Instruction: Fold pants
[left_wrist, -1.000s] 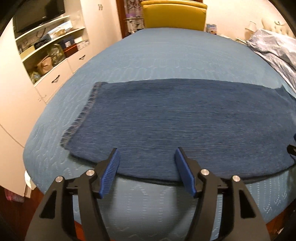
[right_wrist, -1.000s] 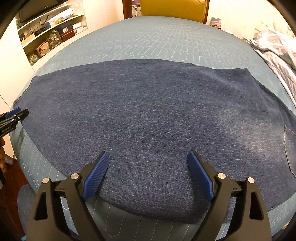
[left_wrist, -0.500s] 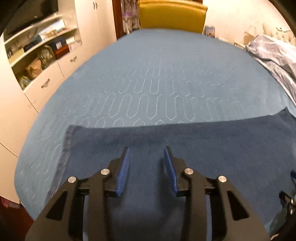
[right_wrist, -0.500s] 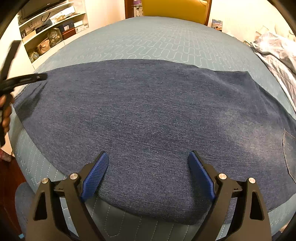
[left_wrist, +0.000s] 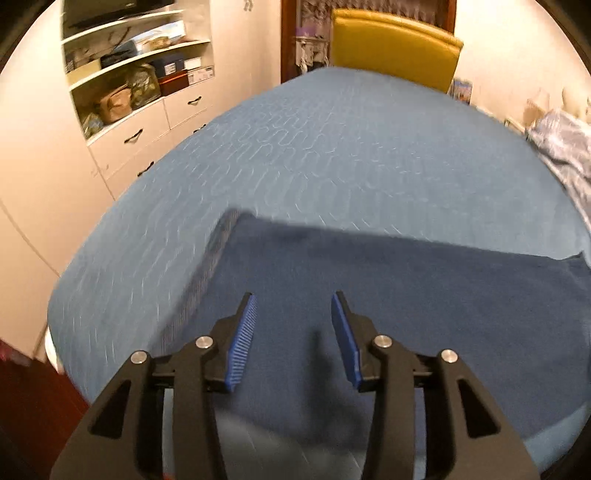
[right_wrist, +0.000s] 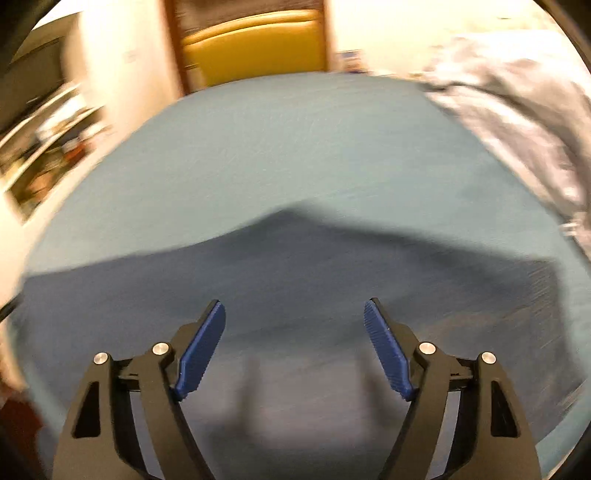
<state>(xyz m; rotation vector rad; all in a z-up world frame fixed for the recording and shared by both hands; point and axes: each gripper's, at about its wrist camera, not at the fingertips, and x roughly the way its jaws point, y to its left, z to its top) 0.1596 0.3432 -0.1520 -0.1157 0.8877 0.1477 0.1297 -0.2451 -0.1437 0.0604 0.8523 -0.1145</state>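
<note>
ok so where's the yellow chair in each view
Left wrist view: the yellow chair is at the top, right of centre, past the far edge of the bed.
Right wrist view: the chair is at the top, left of centre, blurred.
Shared landmark: the pants spread on the bed.

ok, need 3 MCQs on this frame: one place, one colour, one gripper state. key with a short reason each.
1. Where do the pants lie?
A. on the blue bedspread
B. on the yellow chair
C. in a drawer

2. What colour are the pads on the left gripper fingers?
A. red
B. blue
C. white

3. How do the jaws of the right gripper stand?
A. shut on the pants
B. shut on nothing
C. open, over the pants

Key: 1 A, the dark denim is spread on the quilted blue cover. 2 B, both ribbed pads are blue against black arms. 3 C, a wide gap shows between the pads, with no cloth between them.
</note>
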